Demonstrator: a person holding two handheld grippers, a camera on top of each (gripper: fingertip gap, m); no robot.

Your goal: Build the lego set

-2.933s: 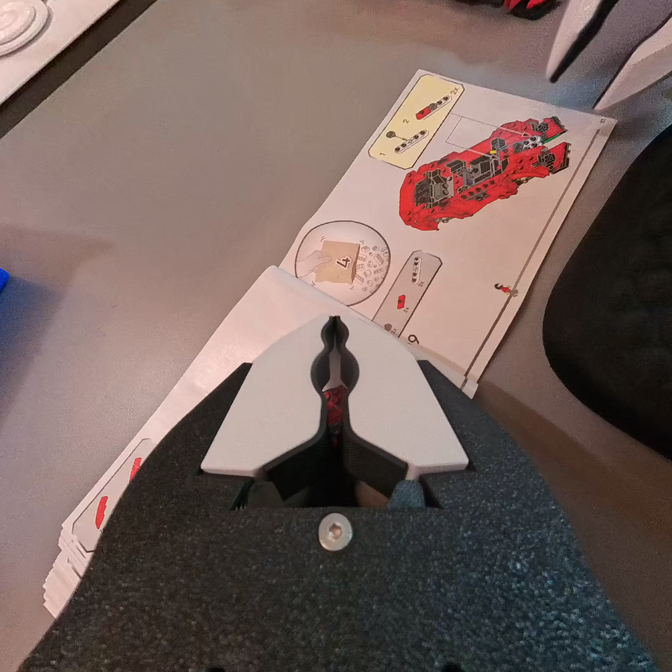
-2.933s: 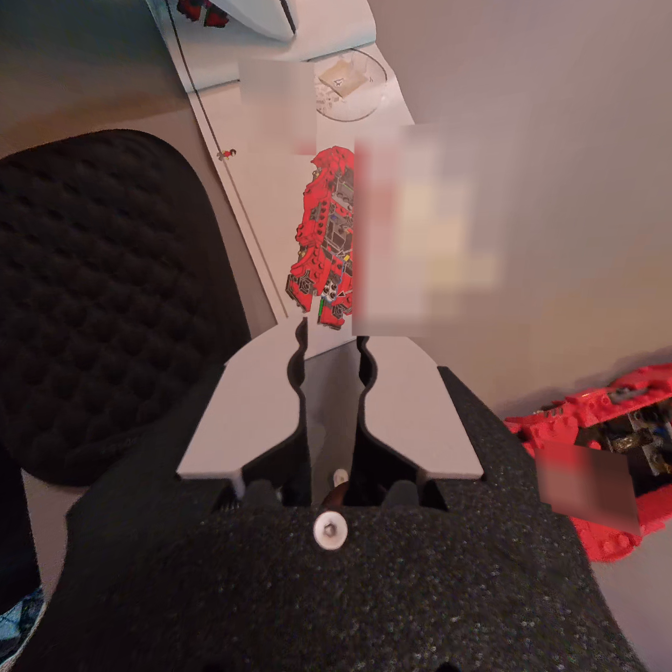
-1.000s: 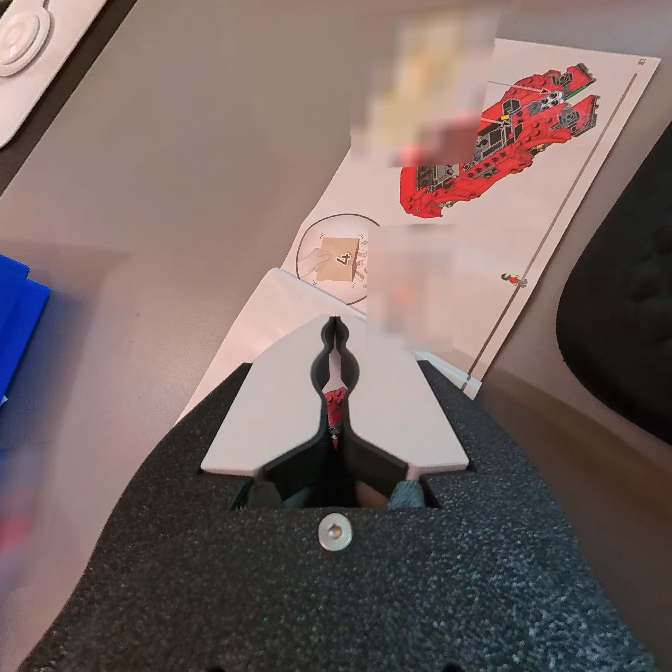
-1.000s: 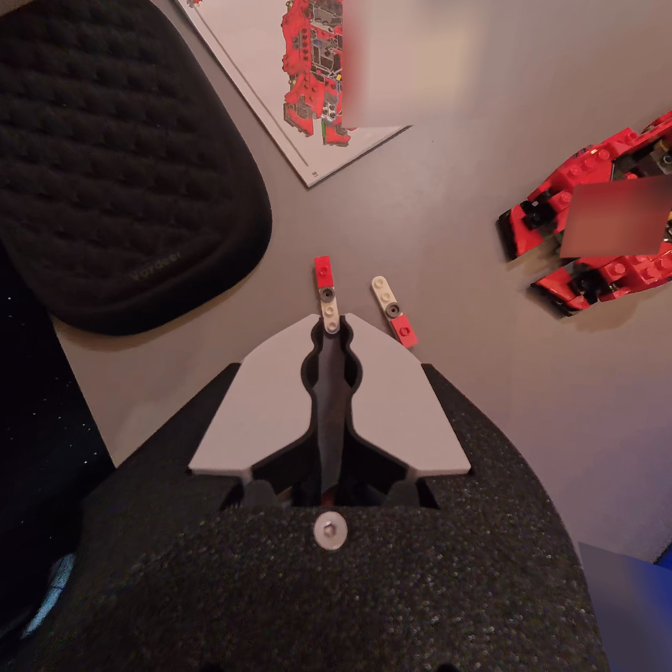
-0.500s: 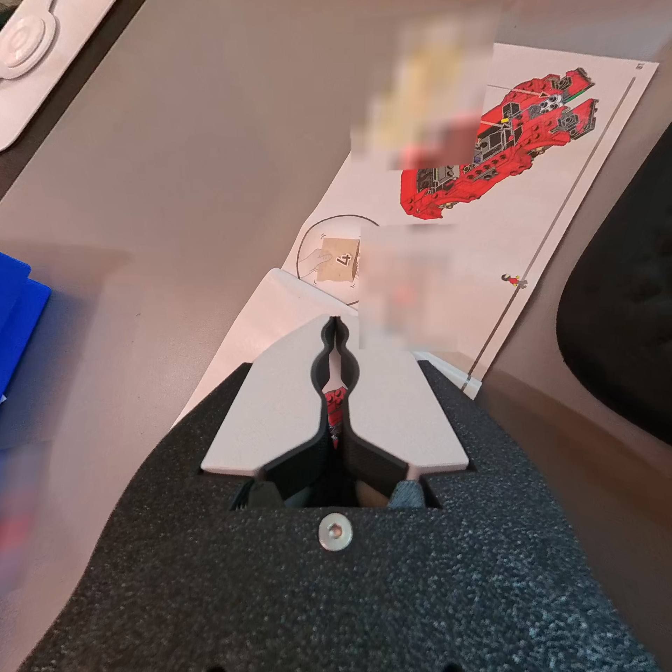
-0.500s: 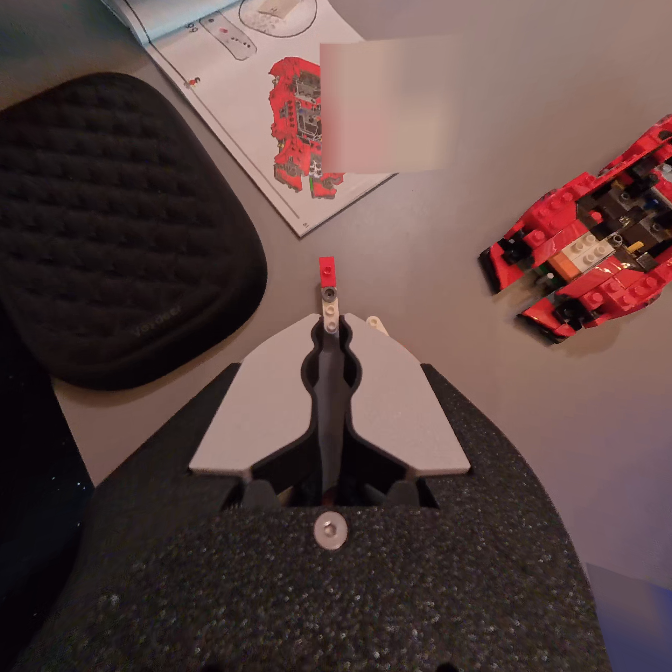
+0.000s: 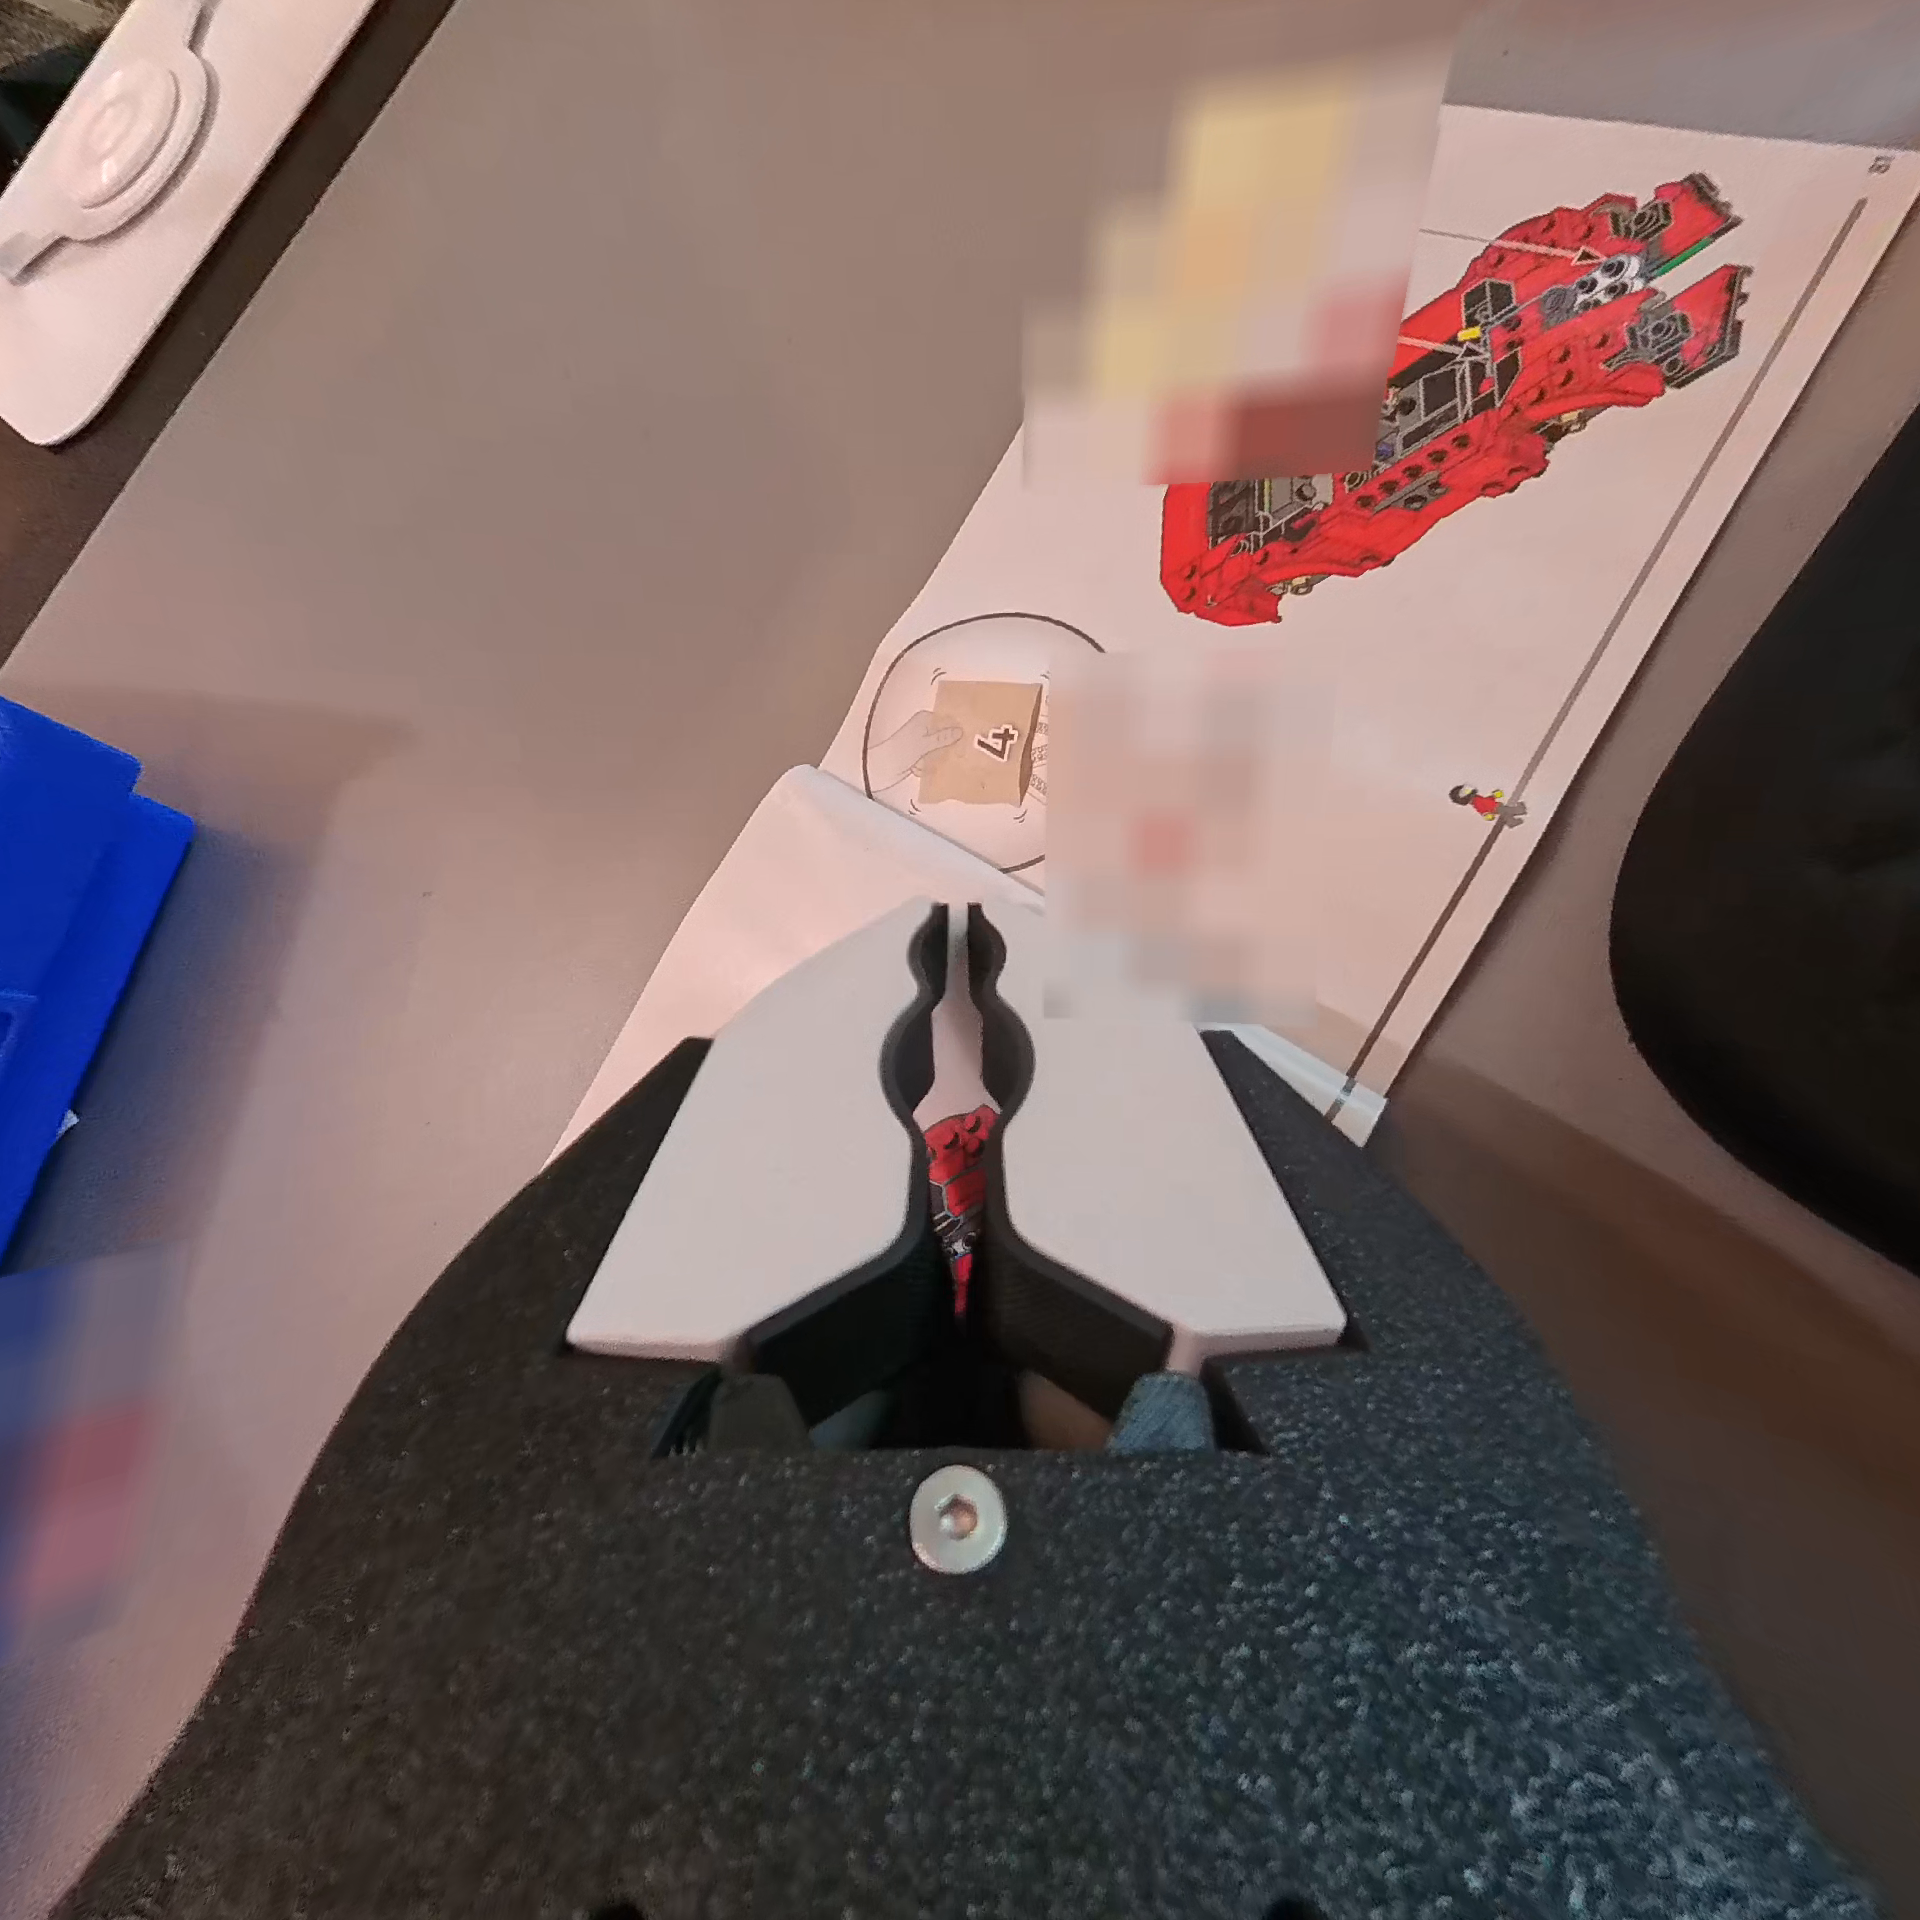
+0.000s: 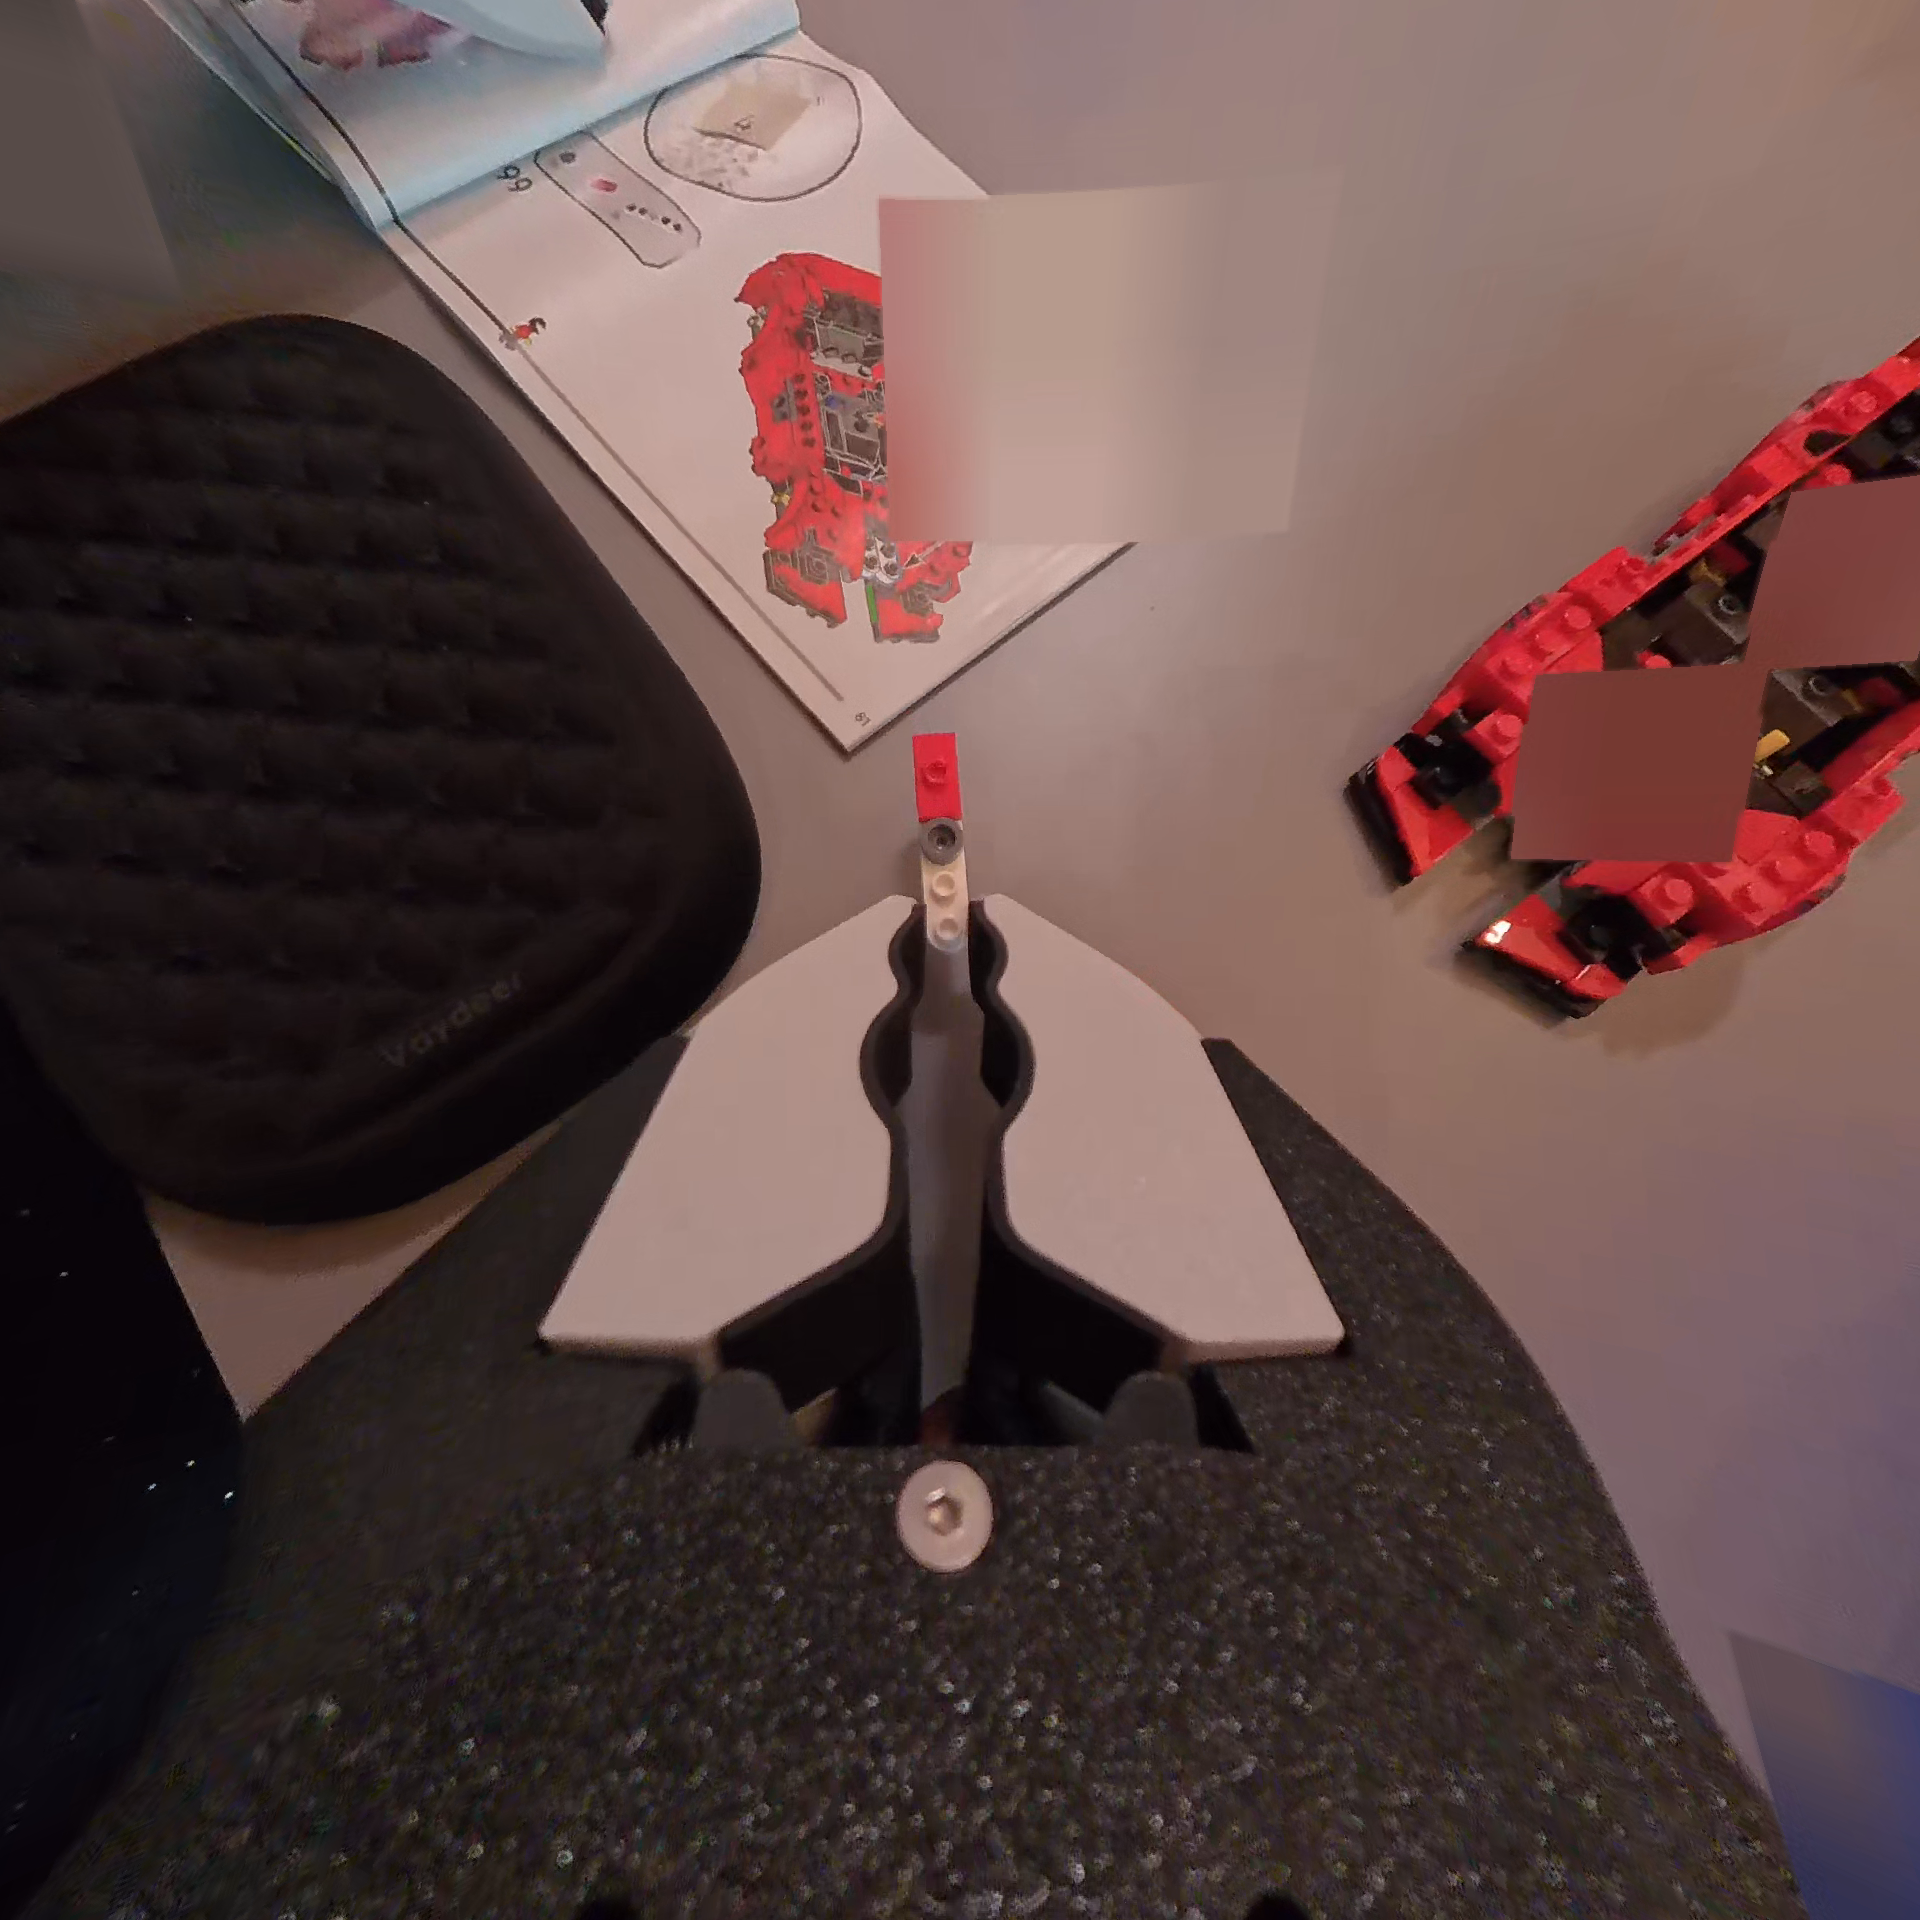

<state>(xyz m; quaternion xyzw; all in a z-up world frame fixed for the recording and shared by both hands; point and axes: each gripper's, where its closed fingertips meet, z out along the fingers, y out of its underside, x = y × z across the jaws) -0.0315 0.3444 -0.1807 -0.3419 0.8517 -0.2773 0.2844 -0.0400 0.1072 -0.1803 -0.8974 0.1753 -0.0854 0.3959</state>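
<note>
Lifting away from the worktop [image 8: 1299, 1039], the right gripper [image 8: 945, 914] is now carrying the slim strip assembly [image 8: 940, 842], a white plate with a grey round piece and a red tile at its far end, clenched at the white end so the rest juts out ahead of the fingertips. A second earlier the strip was lying on the worktop beside a twin strip; the twin is no longer in view, probably hidden under the gripper, and the scene is looking smaller and farther off, so the gripper is rising. The instruction booklet [image 8: 623, 312] is lying open ahead beside the black quilted pad [image 8: 312, 727], and the half-built red car [image 8: 1621, 748] is sitting well off to the right, apart from everything else. Over on the left, the left gripper [image 7: 956, 914] is resting closed over the folded booklet [image 7: 1558, 623] with nothing between its tips, hardly shifted in the last seconds, a blue bin [image 7: 62, 935] at its left. Judging from this, the pickup is succeeding and the strip is ready to be carried to the car, where its studs will need careful lining up.
</note>
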